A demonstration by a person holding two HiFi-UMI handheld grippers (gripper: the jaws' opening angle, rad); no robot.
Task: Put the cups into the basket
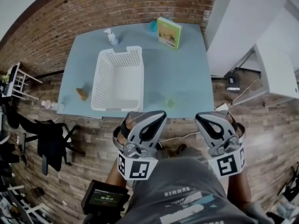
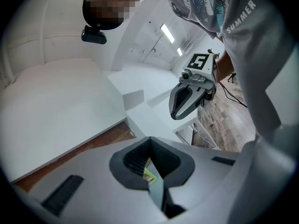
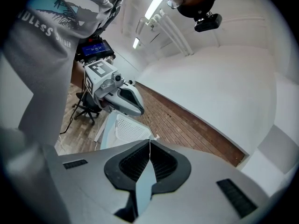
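A white perforated basket stands on the pale blue table, and part of it shows in the right gripper view. A small translucent green cup sits near the table's front edge, right of the basket. Left of the basket lies a small orange-brown cup. My left gripper and right gripper hover side by side in front of the table edge, over the floor. Both are shut with nothing in them, as their own views show.
At the table's far side stand a green box, a white spray bottle and a small blue thing. A black office chair stands at the left, white furniture at the right. Cables run across the wood floor.
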